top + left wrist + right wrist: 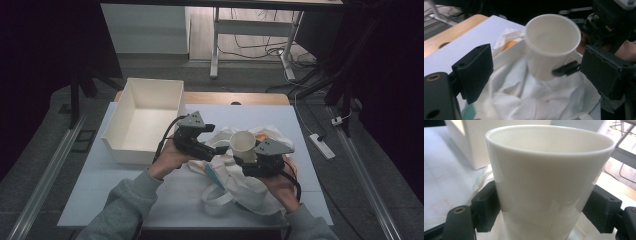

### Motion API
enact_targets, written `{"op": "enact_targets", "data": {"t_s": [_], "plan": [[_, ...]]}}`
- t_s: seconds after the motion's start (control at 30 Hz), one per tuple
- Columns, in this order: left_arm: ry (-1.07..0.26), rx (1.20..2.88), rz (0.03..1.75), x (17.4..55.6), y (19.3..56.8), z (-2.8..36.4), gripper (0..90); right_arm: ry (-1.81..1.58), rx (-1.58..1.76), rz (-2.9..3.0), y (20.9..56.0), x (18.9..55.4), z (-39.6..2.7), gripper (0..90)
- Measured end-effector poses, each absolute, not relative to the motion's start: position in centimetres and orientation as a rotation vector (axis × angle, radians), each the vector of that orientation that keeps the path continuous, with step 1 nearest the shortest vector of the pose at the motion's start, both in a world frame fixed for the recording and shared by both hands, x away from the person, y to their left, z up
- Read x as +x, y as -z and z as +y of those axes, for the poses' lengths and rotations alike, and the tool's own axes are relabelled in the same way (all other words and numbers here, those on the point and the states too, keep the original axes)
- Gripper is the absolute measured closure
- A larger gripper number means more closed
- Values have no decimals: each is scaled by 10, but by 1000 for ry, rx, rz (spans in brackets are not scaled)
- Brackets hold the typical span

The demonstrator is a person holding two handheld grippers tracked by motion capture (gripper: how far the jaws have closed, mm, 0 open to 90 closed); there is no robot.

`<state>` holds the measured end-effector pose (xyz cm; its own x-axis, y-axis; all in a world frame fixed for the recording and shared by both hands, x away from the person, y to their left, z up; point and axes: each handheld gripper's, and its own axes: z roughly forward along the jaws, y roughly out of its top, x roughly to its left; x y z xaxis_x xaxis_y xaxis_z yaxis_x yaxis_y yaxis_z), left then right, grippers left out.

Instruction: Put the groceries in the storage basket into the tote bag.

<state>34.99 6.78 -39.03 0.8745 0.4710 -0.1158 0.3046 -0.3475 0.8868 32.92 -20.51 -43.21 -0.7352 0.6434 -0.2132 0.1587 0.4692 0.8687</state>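
We hold the white cup (243, 144) upright in the right gripper (250, 159), jaws clamped on its sides, above the cloth bag (240, 182). Left gripper (534, 75) w/ jaws wide, empty, nearby. Best carried level, slow, to the white box (170, 89).

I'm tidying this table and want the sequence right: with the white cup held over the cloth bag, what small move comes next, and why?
Probably carry the white cup toward the open white box. The right tool clamps the cup above the cloth bag, and the left tool stands open and empty.
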Motion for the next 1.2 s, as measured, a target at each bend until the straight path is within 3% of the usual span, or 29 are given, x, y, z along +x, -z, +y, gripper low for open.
{"op": "enact_targets", "data": {"t_s": [0.37,0.87,1.2], "plan": [[-260,1994,664,356,399,89,127,-1217,809,2183,443,344,-223,220],[-264,1996,698,359,404,98,137,-1112,807,2357,489,351,-197,220],[-264,2006,704,360,407,97,137,-1079,767,2379,496,358,-194,221]]}}
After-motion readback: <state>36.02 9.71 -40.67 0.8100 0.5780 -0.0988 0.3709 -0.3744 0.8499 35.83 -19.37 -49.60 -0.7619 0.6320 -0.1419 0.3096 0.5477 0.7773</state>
